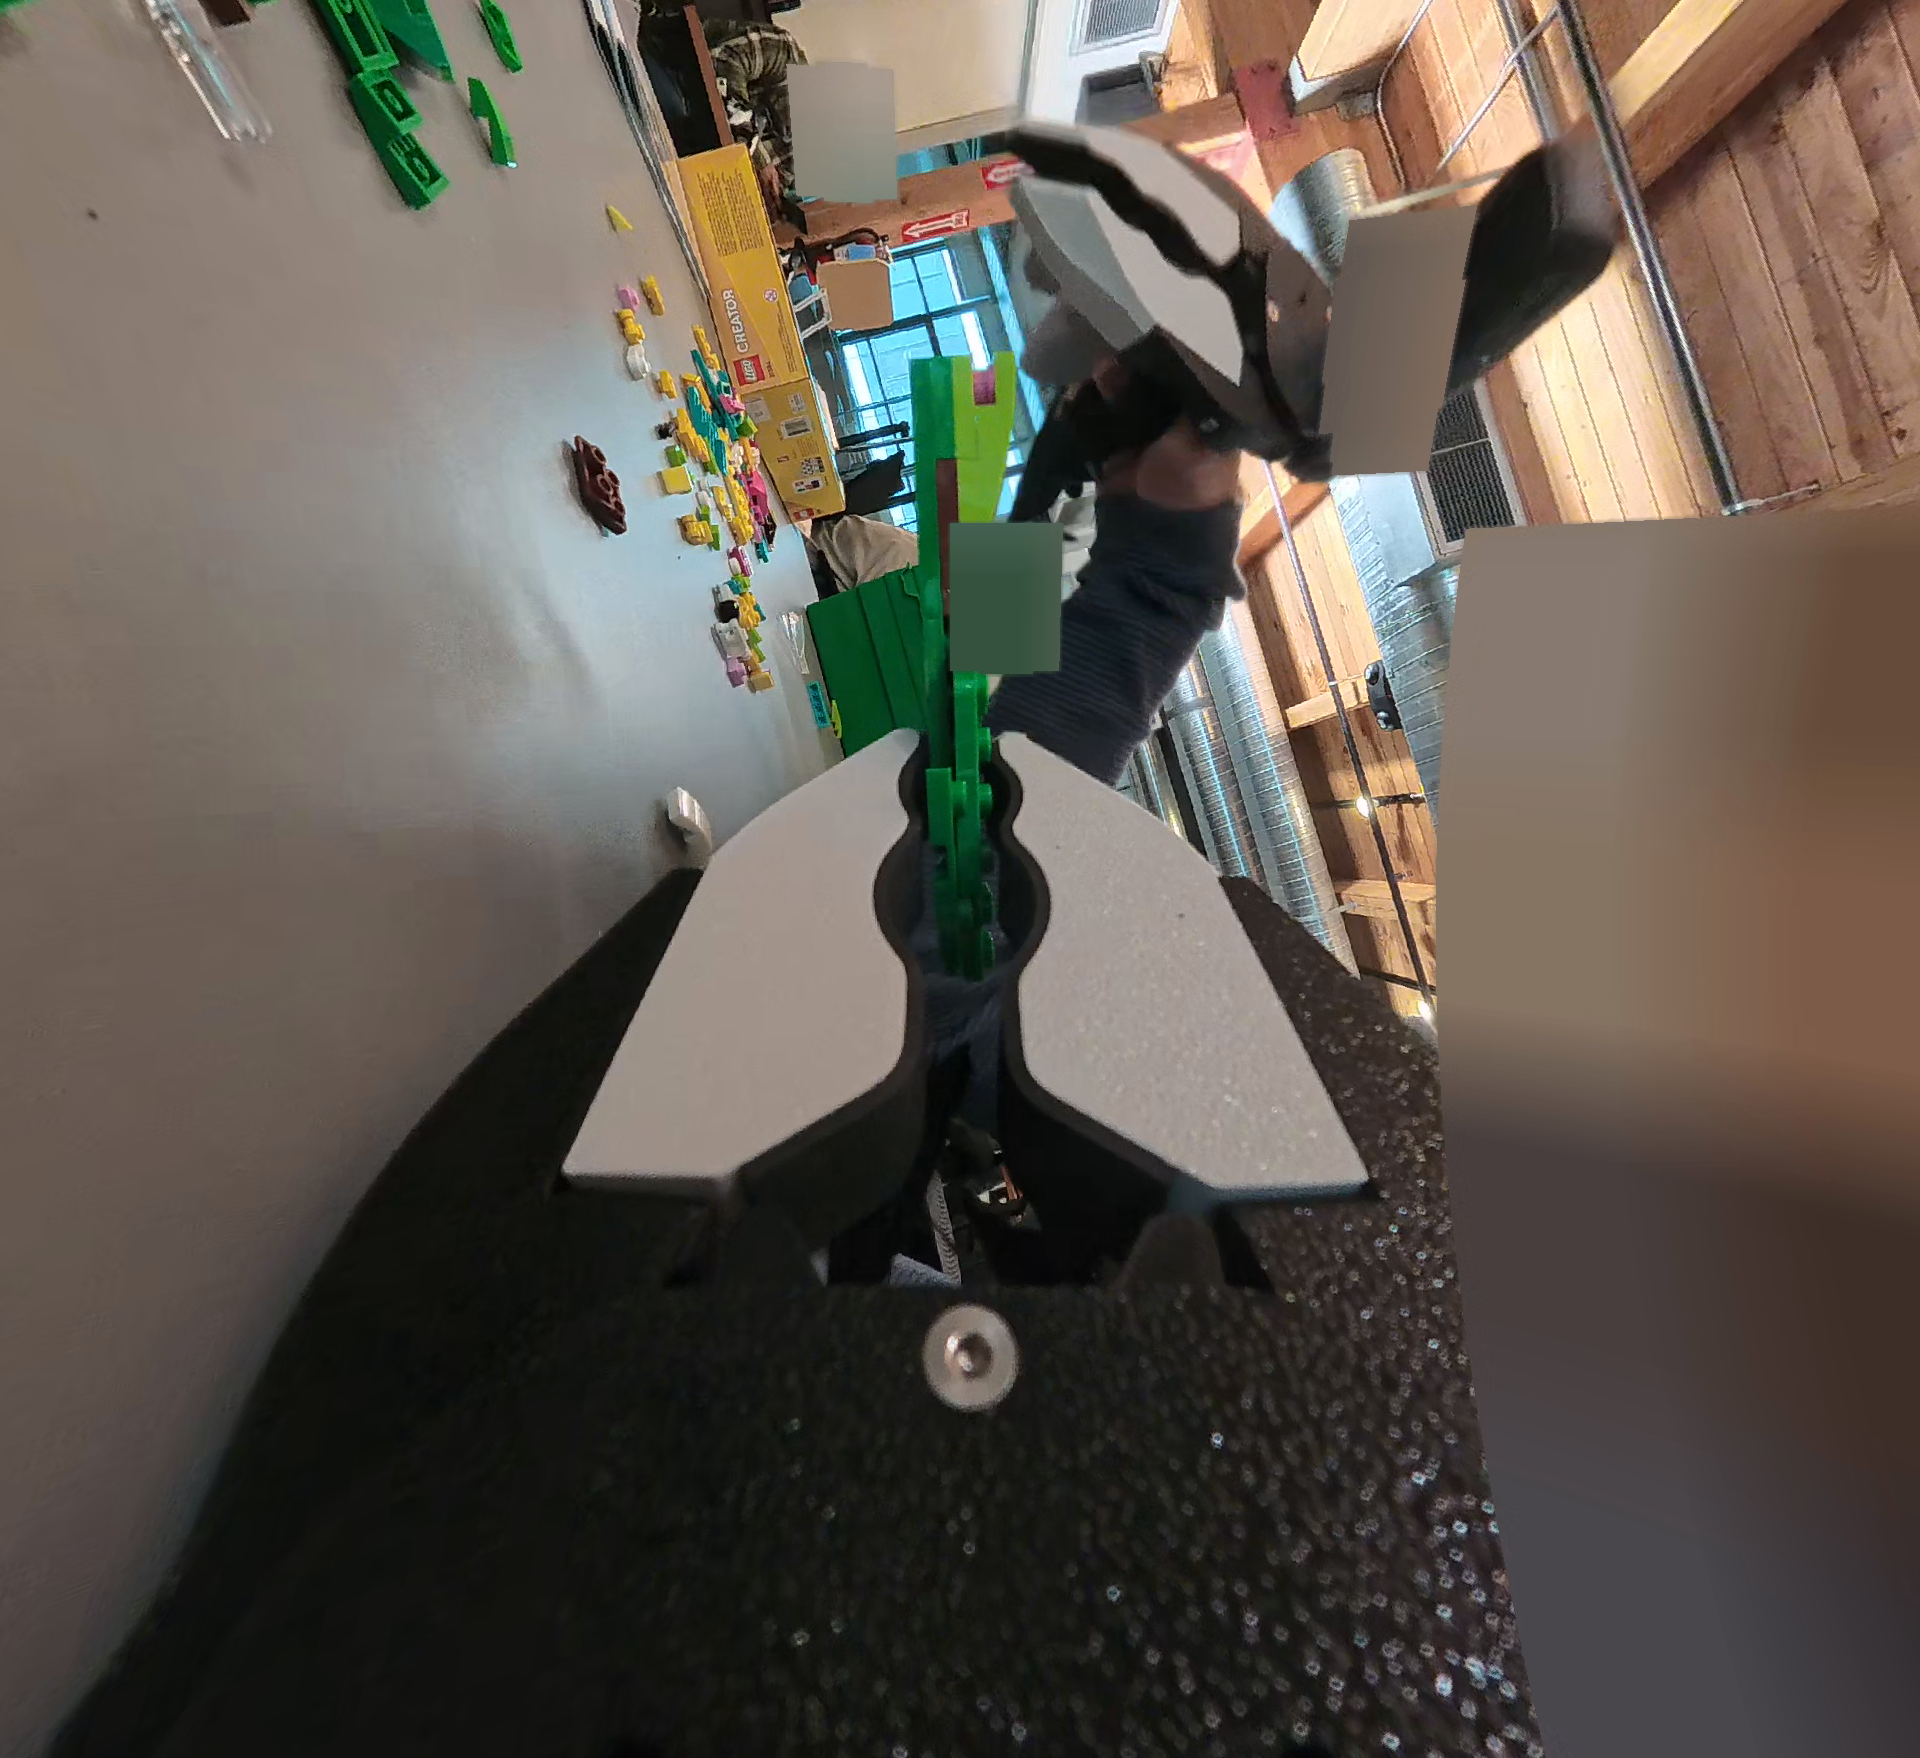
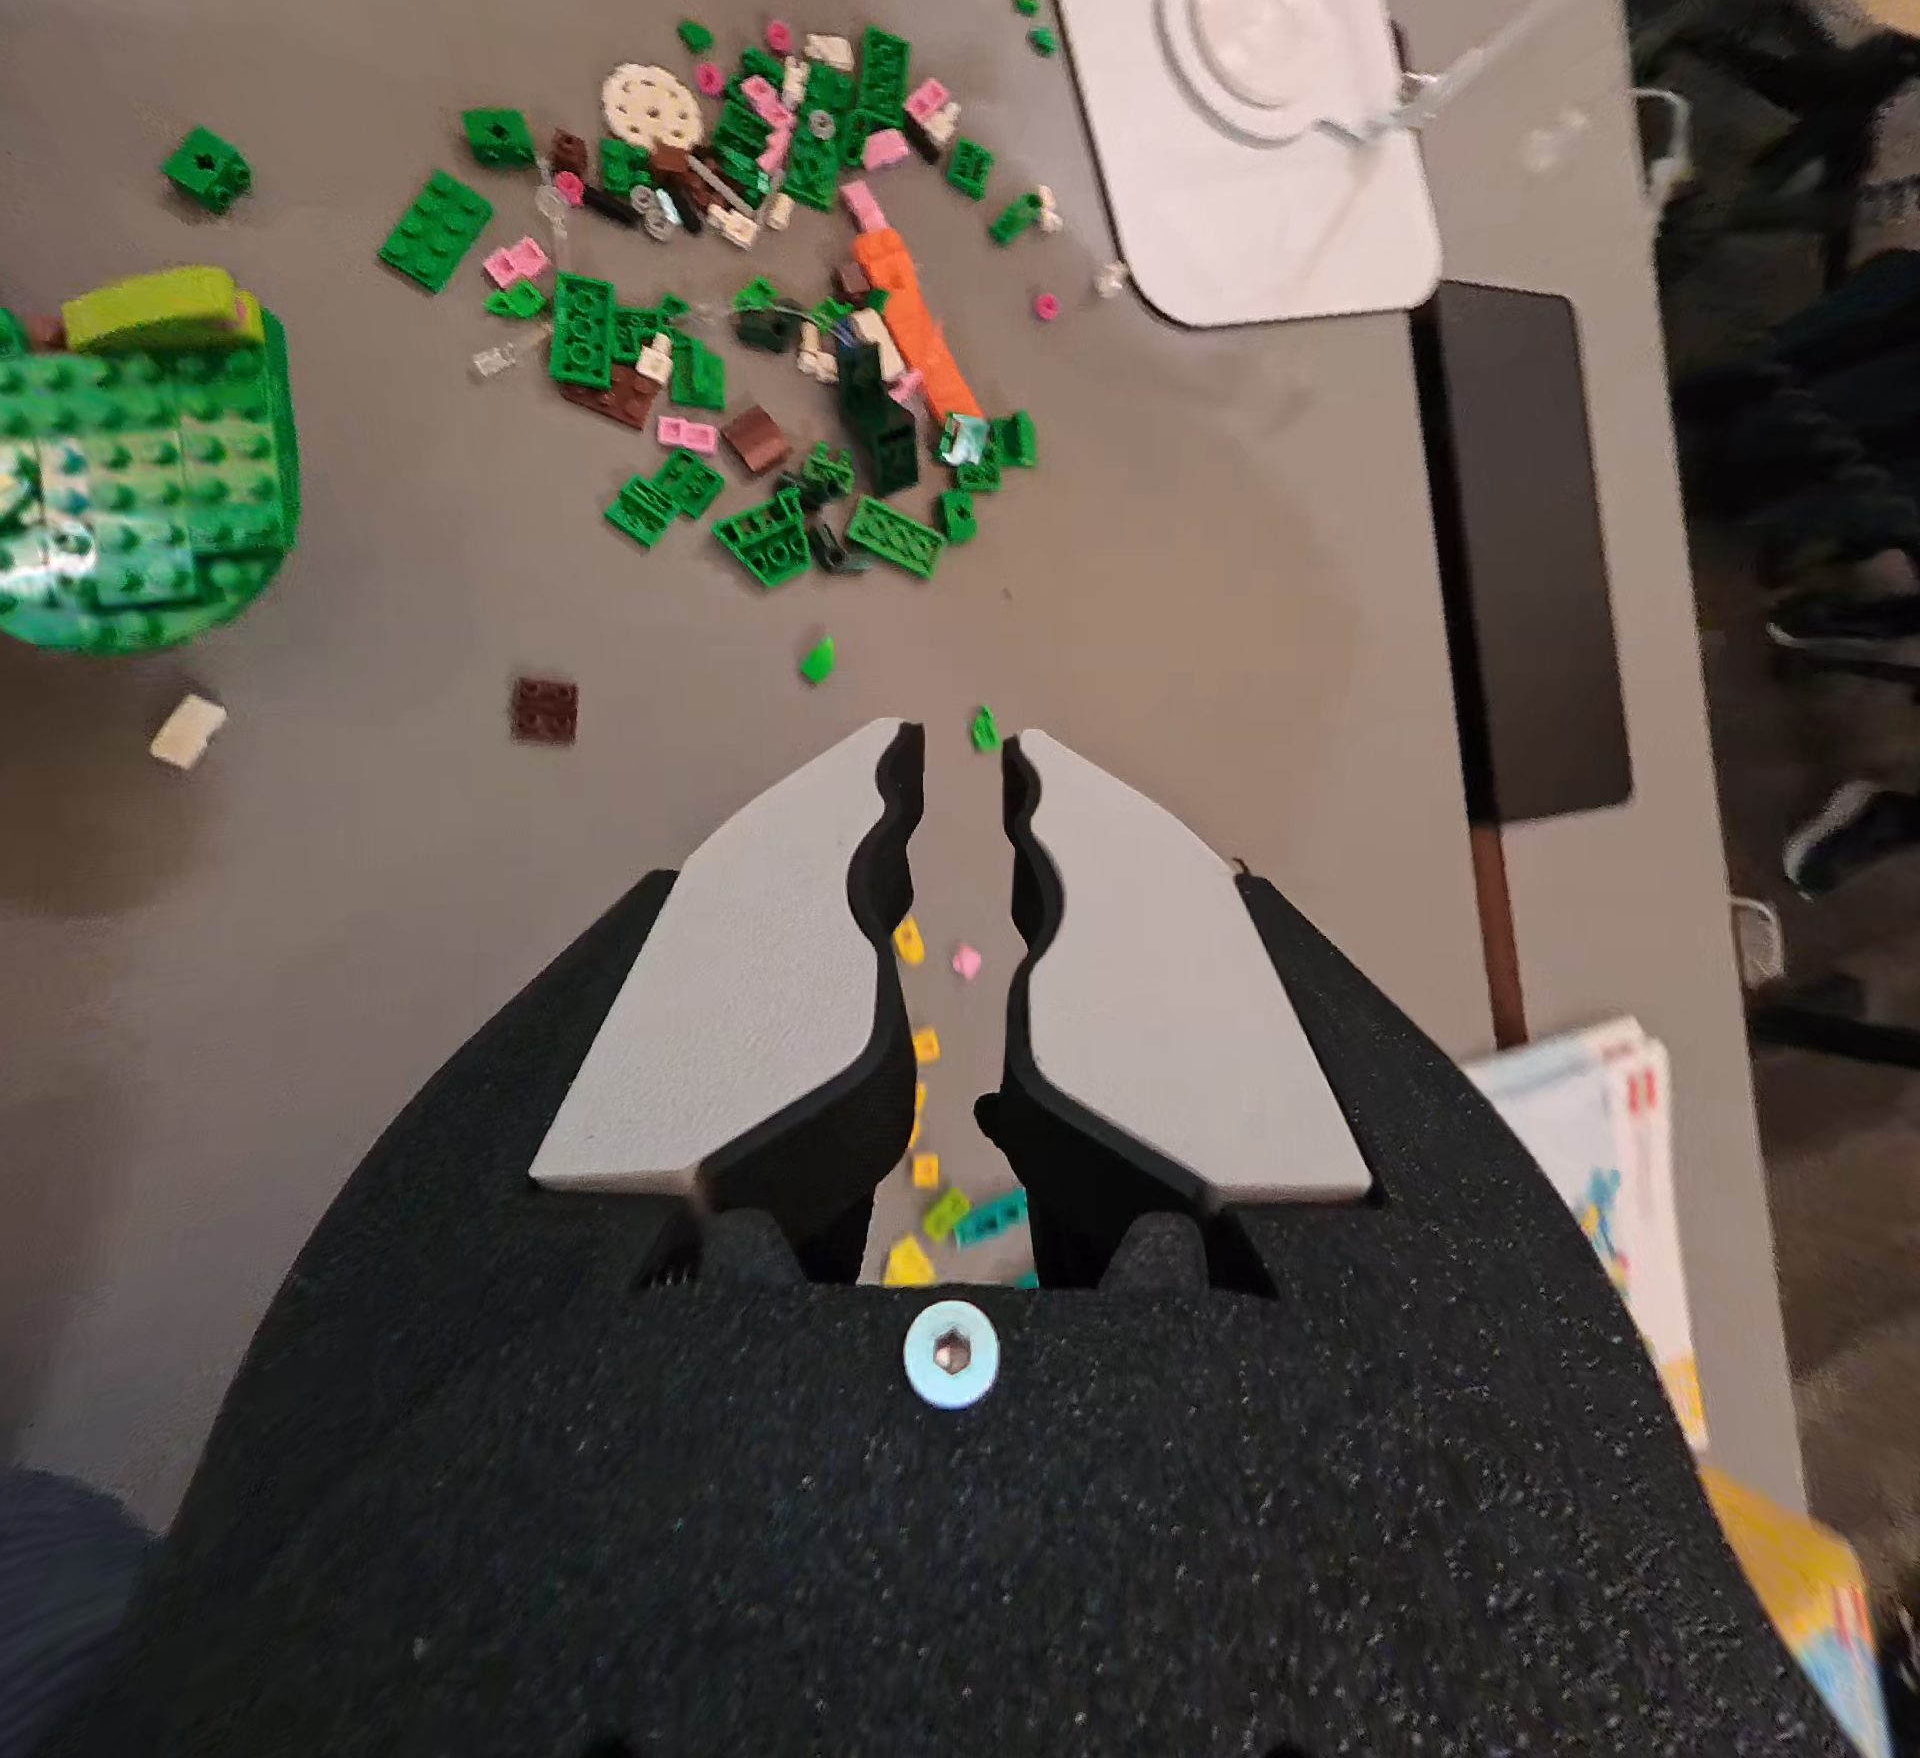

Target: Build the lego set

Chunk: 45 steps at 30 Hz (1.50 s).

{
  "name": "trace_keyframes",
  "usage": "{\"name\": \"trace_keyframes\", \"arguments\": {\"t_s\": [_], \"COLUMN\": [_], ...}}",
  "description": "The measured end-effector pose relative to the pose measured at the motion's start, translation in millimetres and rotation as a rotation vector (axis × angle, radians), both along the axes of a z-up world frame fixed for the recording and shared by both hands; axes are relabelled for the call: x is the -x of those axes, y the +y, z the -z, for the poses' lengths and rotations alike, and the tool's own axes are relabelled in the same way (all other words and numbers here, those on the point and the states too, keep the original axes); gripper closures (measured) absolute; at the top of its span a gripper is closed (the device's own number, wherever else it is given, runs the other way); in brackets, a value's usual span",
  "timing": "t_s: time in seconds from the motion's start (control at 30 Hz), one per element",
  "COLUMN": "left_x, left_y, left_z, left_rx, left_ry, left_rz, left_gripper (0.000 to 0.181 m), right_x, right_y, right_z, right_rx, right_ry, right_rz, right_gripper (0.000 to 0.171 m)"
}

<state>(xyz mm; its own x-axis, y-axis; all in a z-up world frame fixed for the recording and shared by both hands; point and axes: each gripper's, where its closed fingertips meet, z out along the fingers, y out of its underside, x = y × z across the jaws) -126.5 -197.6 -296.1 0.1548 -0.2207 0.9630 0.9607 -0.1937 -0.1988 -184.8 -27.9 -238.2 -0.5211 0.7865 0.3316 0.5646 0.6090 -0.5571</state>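
Your left gripper (image 1: 961,763) has its fingers clamped on the green plate build (image 1: 961,835), lifted off the worktop (image 1: 312,565). Your right gripper (image 2: 963,742) hovers with fingers narrowly apart and empty, over the worktop near the loose brick pile (image 2: 748,306).

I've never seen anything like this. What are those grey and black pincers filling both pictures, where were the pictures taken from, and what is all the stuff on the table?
They are two hand-held claws, one in each of a person's hands, each with a camera looking forward along its two fingers. No robot arm is involved.

The left wrist view is tipped sideways. Its left claw is shut on a green lego assembly, lifted off the grey table. The other claw shows farther off, along with a yellow lego box.

The right wrist view looks down. Its right claw is open and holds nothing. Below lies a pile of loose bricks, mostly green with pink, brown and an orange piece, plus a single brown plate.
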Motion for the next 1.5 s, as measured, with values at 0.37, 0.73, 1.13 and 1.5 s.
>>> {"name": "trace_keyframes", "arguments": {"t_s": [0.37, 0.73, 1.13, 1.5], "left_x": [-2.8, -0.6, 5.1, 19.3], "left_y": [2.4, 6.3, -5.0, -8.9], "left_z": [3.2, 9.0, -15.3, 14.4], "left_rx": [0.024, 0.074, -0.110, 0.125], "left_ry": [0.006, 0.032, -0.122, 0.080], "left_rz": [0.023, 0.000, 0.078, 0.045], "left_gripper": [0.173, 0.173, 0.173, 0.173], "right_x": [-132.5, -266.0, -159.6, 35.9], "right_y": [137.9, 238.7, 157.4, 10.4], "right_z": [13.0, 41.0, 39.3, 81.5], "right_rx": [-0.009, -0.098, -0.052, 0.121], "right_ry": [-0.068, -0.221, -0.021, -0.070], "right_rz": [0.420, 0.700, 0.208, -0.351], "right_gripper": [0.154, 0.153, 0.143, 0.150]}}
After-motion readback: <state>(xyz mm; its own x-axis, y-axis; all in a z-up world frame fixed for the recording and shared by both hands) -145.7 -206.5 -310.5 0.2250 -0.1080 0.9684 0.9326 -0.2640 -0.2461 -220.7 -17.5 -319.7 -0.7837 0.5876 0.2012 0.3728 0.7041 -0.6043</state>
